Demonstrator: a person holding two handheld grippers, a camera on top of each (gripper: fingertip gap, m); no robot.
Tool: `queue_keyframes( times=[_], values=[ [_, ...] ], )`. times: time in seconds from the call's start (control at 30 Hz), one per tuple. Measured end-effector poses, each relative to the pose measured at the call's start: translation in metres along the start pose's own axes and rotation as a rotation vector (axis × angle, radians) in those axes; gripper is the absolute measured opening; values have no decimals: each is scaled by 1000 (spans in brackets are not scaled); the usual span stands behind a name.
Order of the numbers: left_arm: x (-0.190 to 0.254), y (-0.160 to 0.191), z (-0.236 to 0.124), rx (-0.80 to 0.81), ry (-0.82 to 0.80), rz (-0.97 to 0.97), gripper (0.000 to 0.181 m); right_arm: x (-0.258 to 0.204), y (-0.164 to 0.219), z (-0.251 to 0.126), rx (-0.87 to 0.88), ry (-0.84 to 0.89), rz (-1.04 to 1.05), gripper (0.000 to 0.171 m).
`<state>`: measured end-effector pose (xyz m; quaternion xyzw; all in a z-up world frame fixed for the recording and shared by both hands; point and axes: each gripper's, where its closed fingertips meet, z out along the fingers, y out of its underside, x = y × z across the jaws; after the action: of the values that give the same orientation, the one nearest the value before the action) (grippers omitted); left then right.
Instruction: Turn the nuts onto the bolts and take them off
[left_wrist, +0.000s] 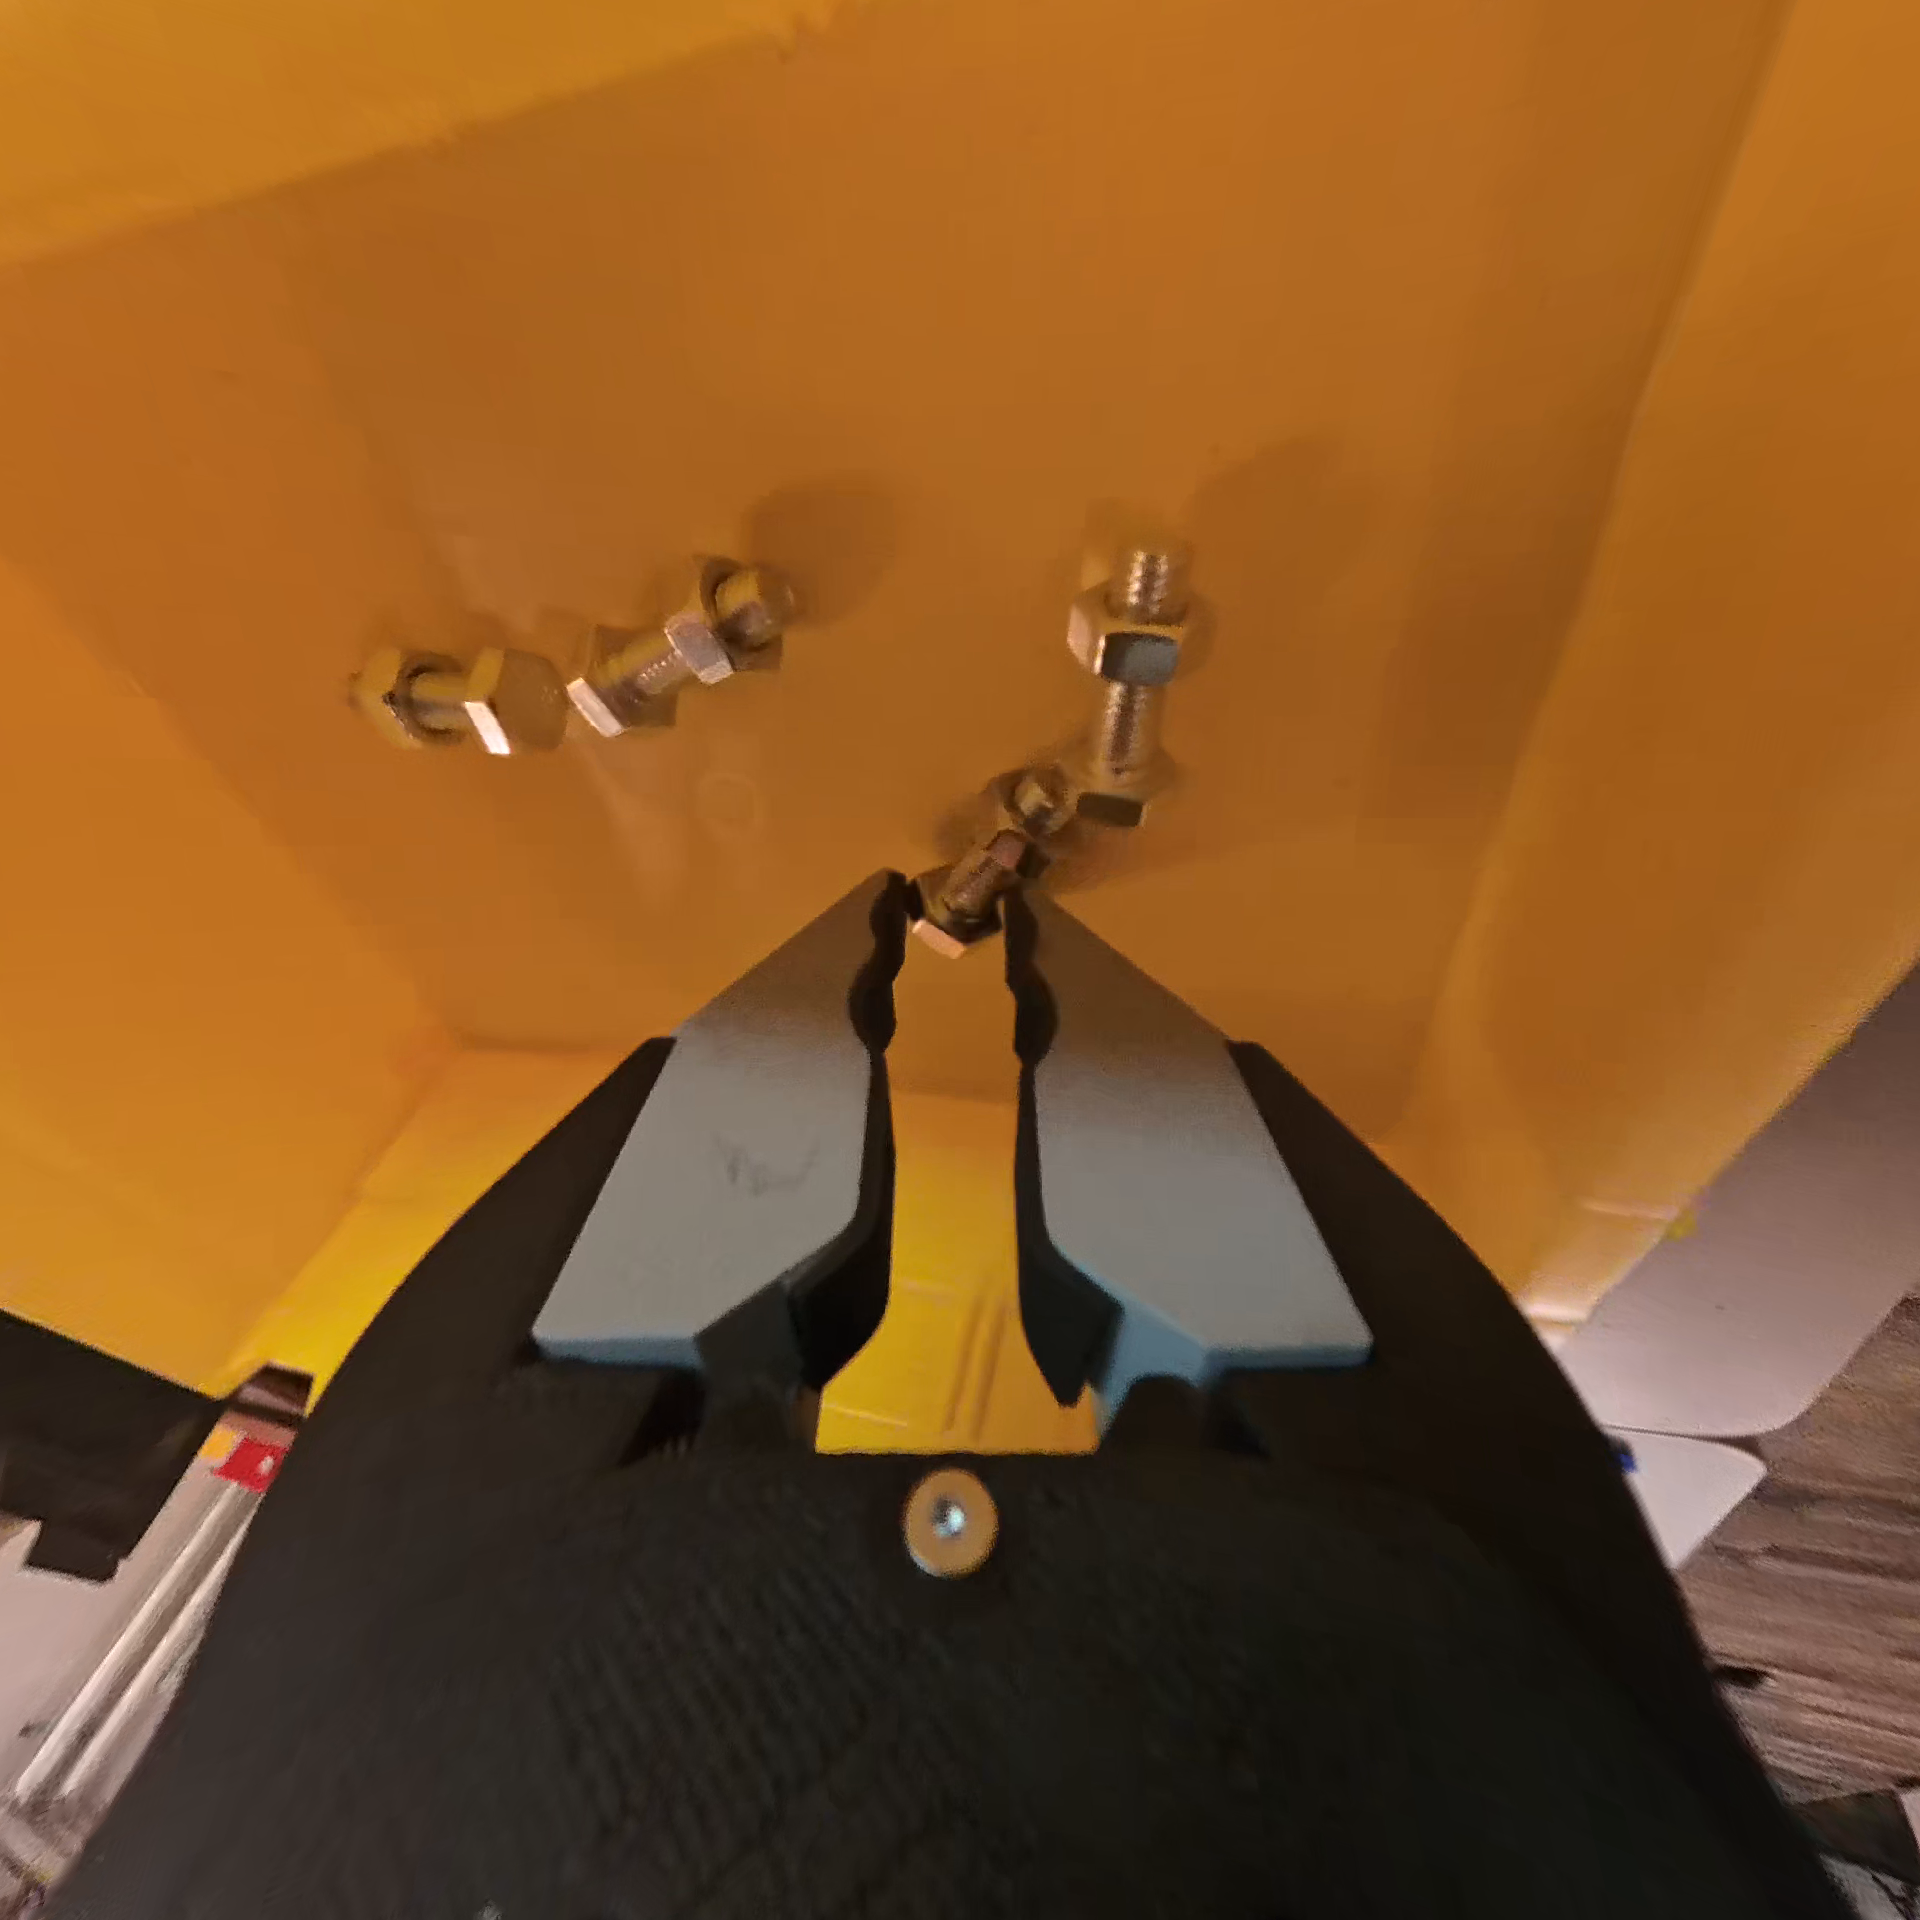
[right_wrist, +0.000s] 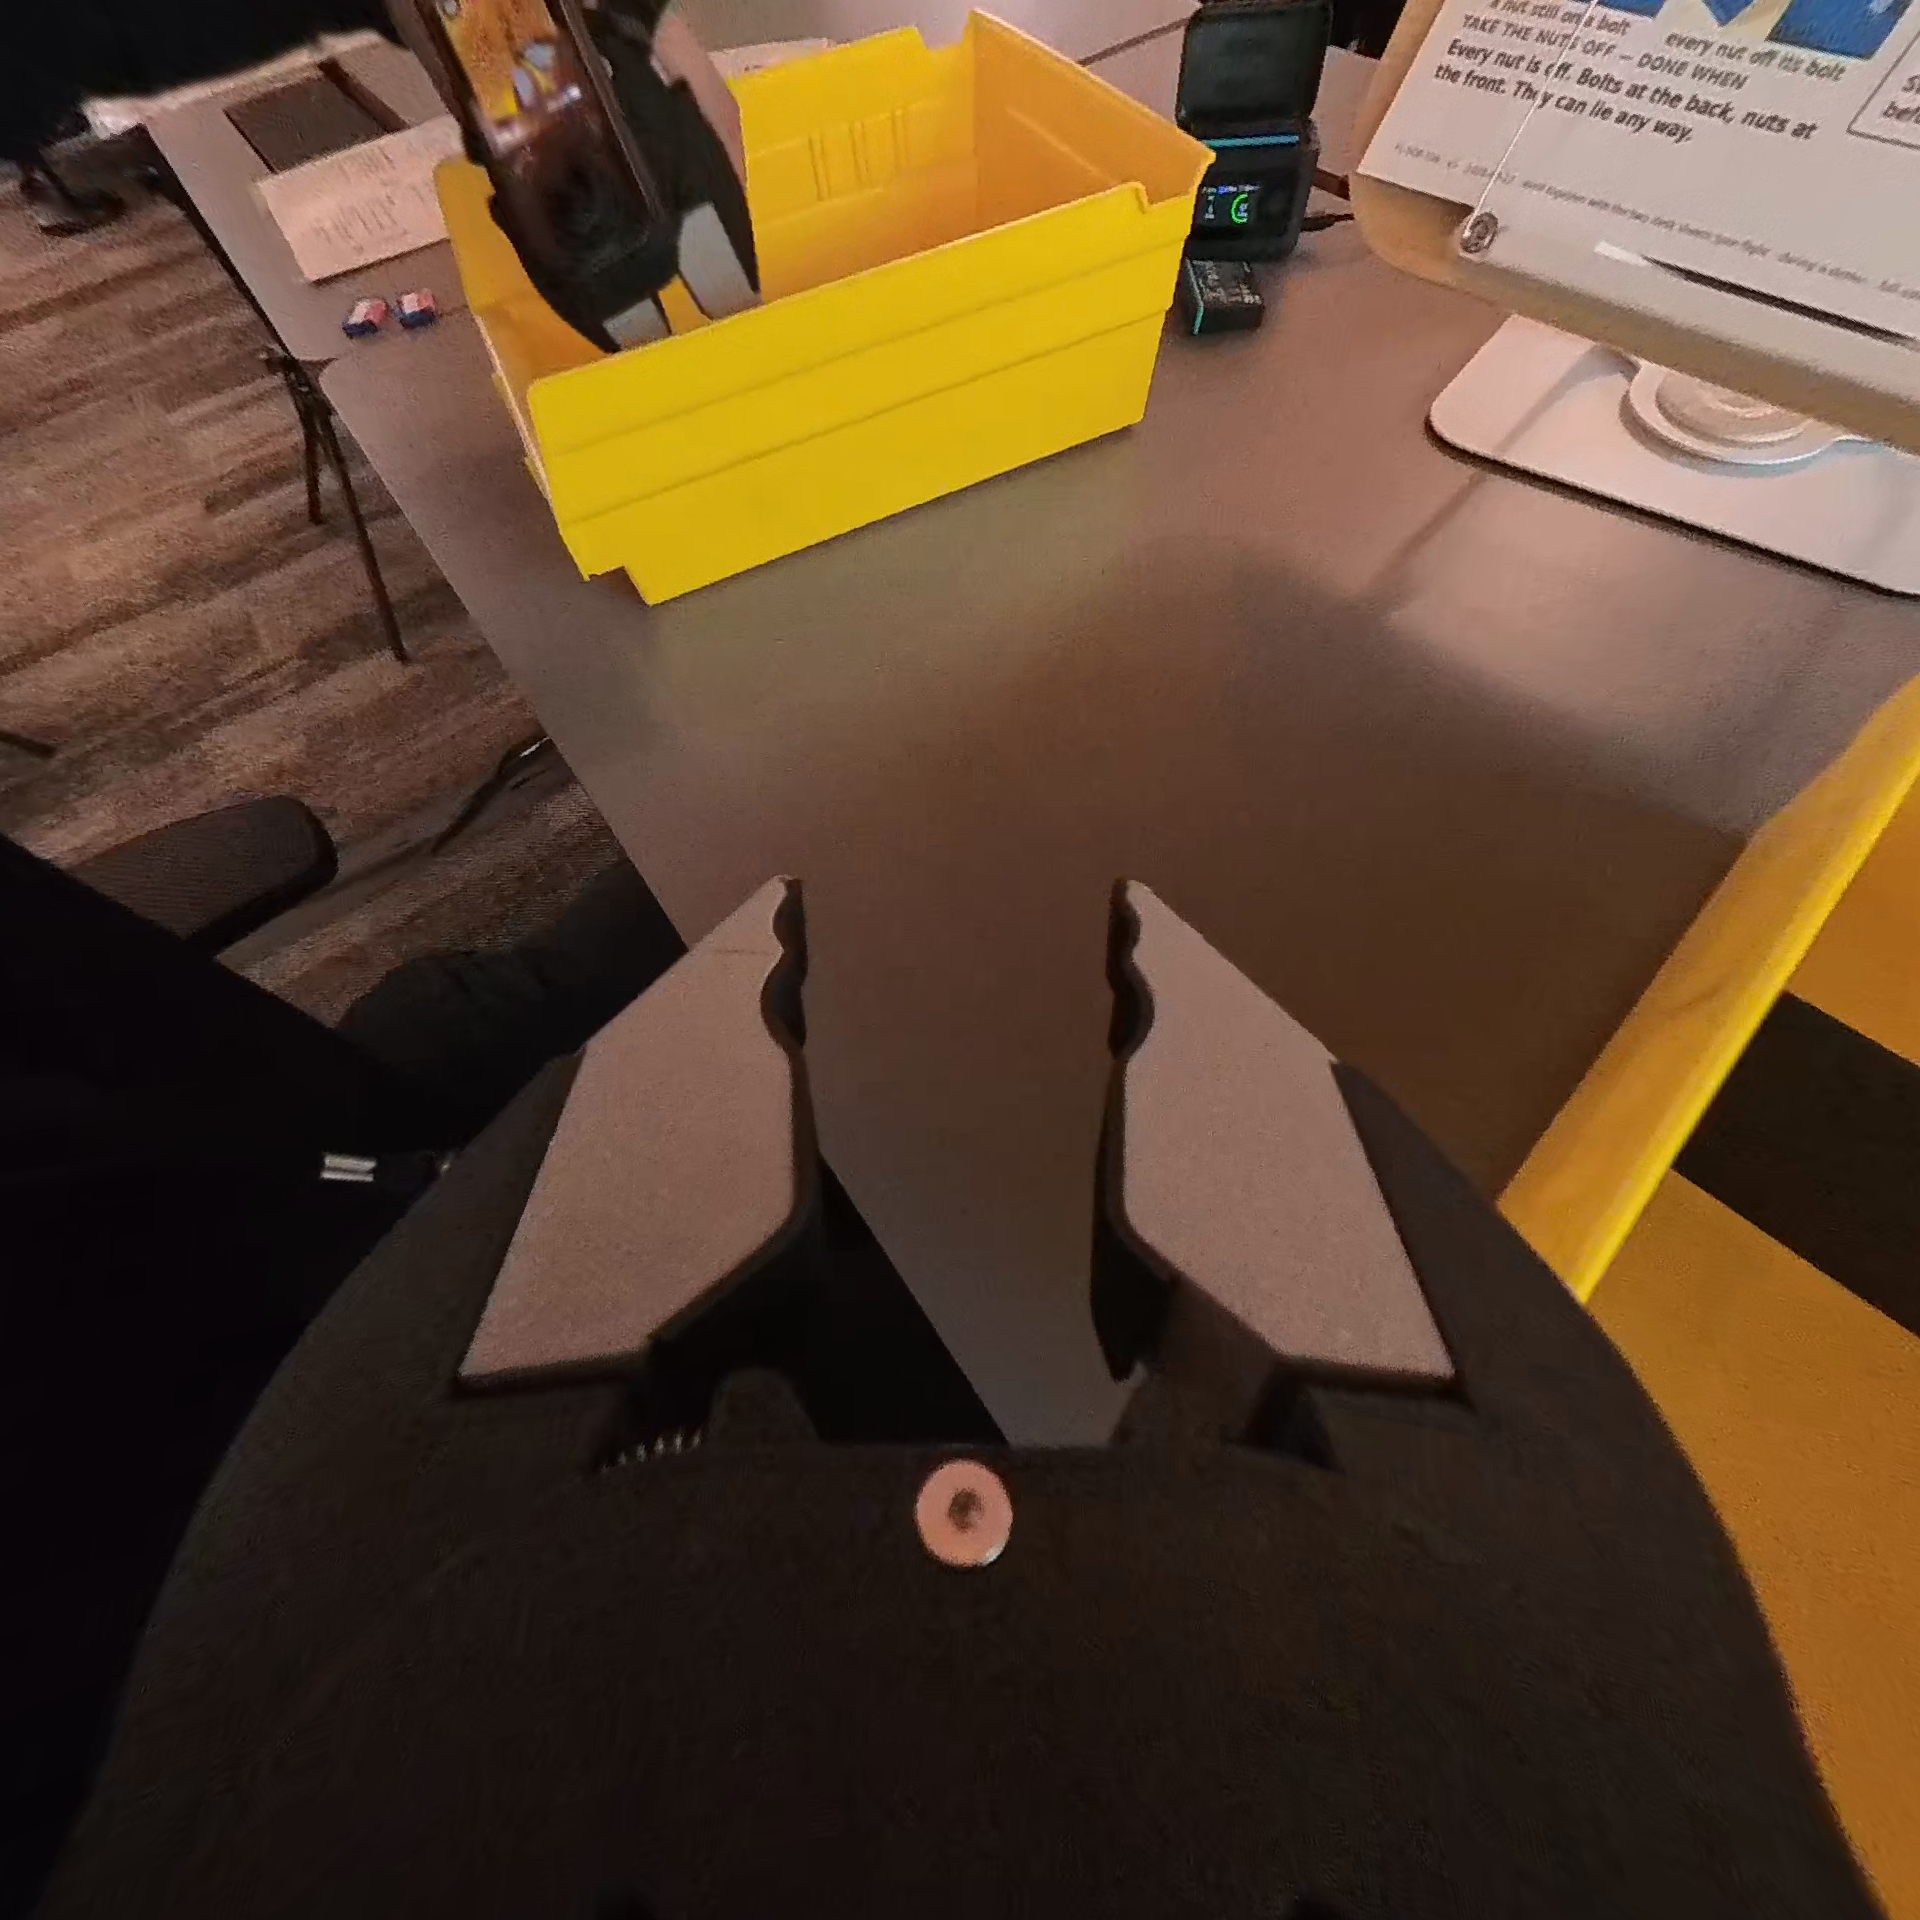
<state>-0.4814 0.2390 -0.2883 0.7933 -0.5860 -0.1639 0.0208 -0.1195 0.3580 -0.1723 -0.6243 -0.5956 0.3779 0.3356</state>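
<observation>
My left gripper (left_wrist: 954, 902) is down inside a yellow bin (left_wrist: 935, 364). Its jaws are closed on the hex head of a small bolt (left_wrist: 982, 868) with a nut on it, which lies on the bin floor. A larger bolt with a nut (left_wrist: 1127, 686) touches its far end. Two more bolts with nuts (left_wrist: 675, 660) (left_wrist: 457, 696) lie to the left. In the right wrist view the same bin (right_wrist: 852, 416) stands far across the table with the left gripper (right_wrist: 675, 301) dipping into it. My right gripper (right_wrist: 956, 904) is open and empty above the table.
The grey table (right_wrist: 1195, 675) lies under my right gripper. A second yellow bin (right_wrist: 1704, 1049) edges in at the right. A white stand with a printed sheet (right_wrist: 1662, 436) is at the far right. A black device (right_wrist: 1242, 197) sits behind the bin. The table's left edge drops to the floor. The grippers' ends are close to 40 cm from one another.
</observation>
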Motion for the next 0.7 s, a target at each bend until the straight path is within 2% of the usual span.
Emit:
queue_keyframes(
  times=[0.07,0.17,0.3,0.4,0.47,0.57,0.7],
  values=[
    [6,-2,-2,41,35,4,16,-2,0,3,0,-16,2,56],
    [5,-6,-3,117,51,-117,16,-5,-3,6,11,-39,-5,55],
    [-24,-2,-15,214,-125,-390,15,-16,-11,21,45,-123,-19,51],
    [-59,-8,-64,451,-278,-716,15,-24,-17,41,39,-163,-55,48],
    [-74,-33,-114,706,-313,-890,15,-29,-29,53,61,-175,-87,47],
    [-79,-103,-180,1008,-306,-970,15,-34,-67,58,200,-173,-80,48],
    [-78,-199,-217,1226,-328,-970,15,-23,-112,35,406,-166,19,44]
  ],
)
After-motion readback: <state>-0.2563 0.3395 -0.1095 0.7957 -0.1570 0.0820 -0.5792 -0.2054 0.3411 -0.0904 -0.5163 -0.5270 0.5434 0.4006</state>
